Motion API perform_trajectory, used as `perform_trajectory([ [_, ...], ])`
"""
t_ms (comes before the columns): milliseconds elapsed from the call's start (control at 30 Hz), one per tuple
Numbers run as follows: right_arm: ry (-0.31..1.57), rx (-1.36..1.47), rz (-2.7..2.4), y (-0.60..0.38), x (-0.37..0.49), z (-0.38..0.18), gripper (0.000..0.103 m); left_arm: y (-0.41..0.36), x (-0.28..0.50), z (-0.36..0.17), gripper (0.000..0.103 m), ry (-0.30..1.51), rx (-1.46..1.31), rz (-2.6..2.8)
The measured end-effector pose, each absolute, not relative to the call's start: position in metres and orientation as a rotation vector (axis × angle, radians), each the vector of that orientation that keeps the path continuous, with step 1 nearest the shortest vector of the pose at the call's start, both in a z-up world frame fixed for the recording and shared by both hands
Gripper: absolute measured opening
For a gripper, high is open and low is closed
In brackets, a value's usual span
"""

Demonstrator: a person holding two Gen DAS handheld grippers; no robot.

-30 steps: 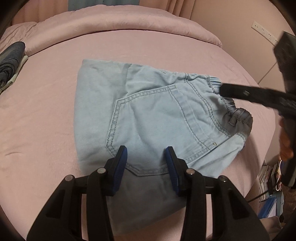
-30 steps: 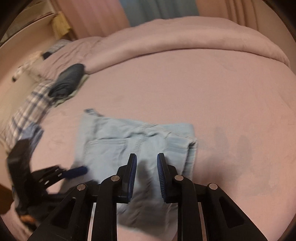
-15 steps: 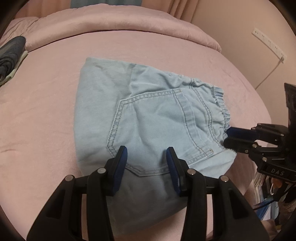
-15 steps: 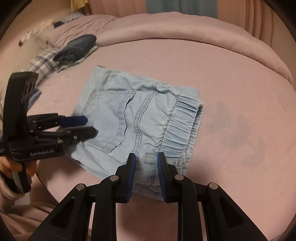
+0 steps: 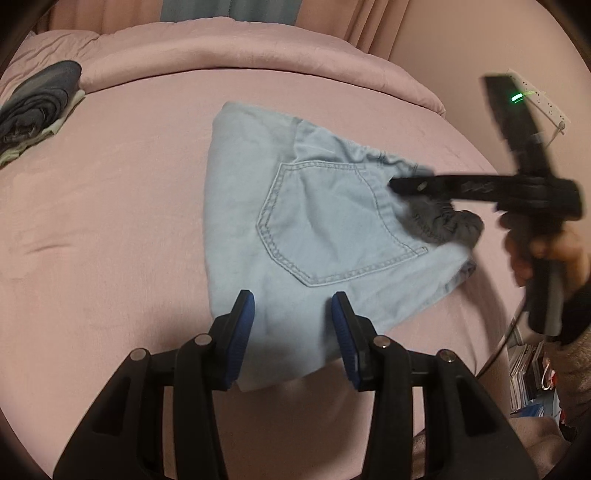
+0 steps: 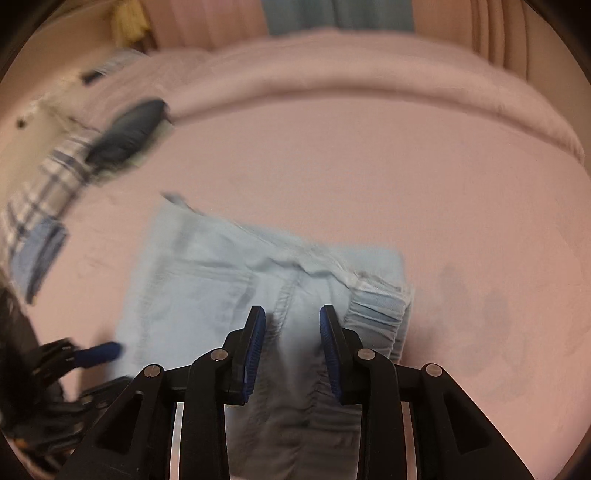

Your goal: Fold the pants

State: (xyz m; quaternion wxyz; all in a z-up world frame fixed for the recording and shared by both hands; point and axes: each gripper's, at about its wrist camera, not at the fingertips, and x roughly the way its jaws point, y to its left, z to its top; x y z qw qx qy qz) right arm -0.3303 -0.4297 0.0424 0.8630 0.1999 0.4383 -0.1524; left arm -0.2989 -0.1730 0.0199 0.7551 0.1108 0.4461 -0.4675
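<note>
The left gripper (image 5: 291, 314) is being held wide apart, empty, above the near edge of the folded pants (image 5: 314, 236). The right gripper (image 6: 291, 332) is likewise being held apart over the elastic waistband (image 6: 376, 306). The pants are lying mid-bed on the pink bedsheet (image 5: 110, 221). At ten o'clock, dark folded clothes (image 5: 37, 103) are resting; curtains (image 5: 369, 22) are hanging at twelve.

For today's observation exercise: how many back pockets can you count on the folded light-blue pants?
1. One stitched back pocket shows on the top layer of the folded pants, toward the waistband side. A second may be hidden underneath.
</note>
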Motion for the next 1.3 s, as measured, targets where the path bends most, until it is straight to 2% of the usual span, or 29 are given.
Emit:
perform_trajectory([
  [233,0.92,0.511,-0.305,-0.442,-0.336,0.041,0.032,-0.16,-0.288,0.024,0.043,0.989,0.152,-1.028],
  [333,0.882,0.532,-0.27,-0.438,-0.335,0.053,0.044,-0.143,-0.284,0.027,0.049,0.993,0.094,-0.997],
  [367,0.856,0.544,-0.233,-0.436,-0.333,0.058,0.046,-0.138,-0.281,0.027,0.055,0.996,0.078,-0.982],
  [533,0.841,0.569,-0.116,-0.422,-0.302,0.067,0.052,-0.123,-0.269,0.023,0.056,1.036,0.002,-0.958],
  [667,0.837,0.527,-0.064,-0.404,-0.256,0.072,0.054,-0.128,-0.271,0.017,0.054,1.08,-0.01,-1.009],
  [767,0.829,0.484,-0.046,-0.391,-0.225,0.077,0.054,-0.134,-0.273,0.014,0.046,1.106,-0.02,-1.042],
  [833,0.848,0.444,-0.039,-0.389,-0.216,0.076,0.054,-0.137,-0.275,0.014,0.044,1.109,0.0,-1.037],
  [900,0.908,0.385,-0.044,-0.387,-0.2,0.07,0.053,-0.138,-0.276,0.014,0.037,1.108,0.014,-1.029],
  [933,0.949,0.37,-0.051,-0.384,-0.192,0.065,0.039,-0.138,-0.277,0.014,0.035,1.104,0.025,-1.025],
  [1000,1.032,0.353,-0.034,-0.38,-0.18,0.052,0.026,-0.139,-0.28,0.014,0.03,1.095,0.056,-1.015],
  [1300,1.112,0.278,-0.078,-0.371,-0.161,0.032,0.021,-0.148,-0.285,0.012,0.029,1.098,0.098,-0.988],
])
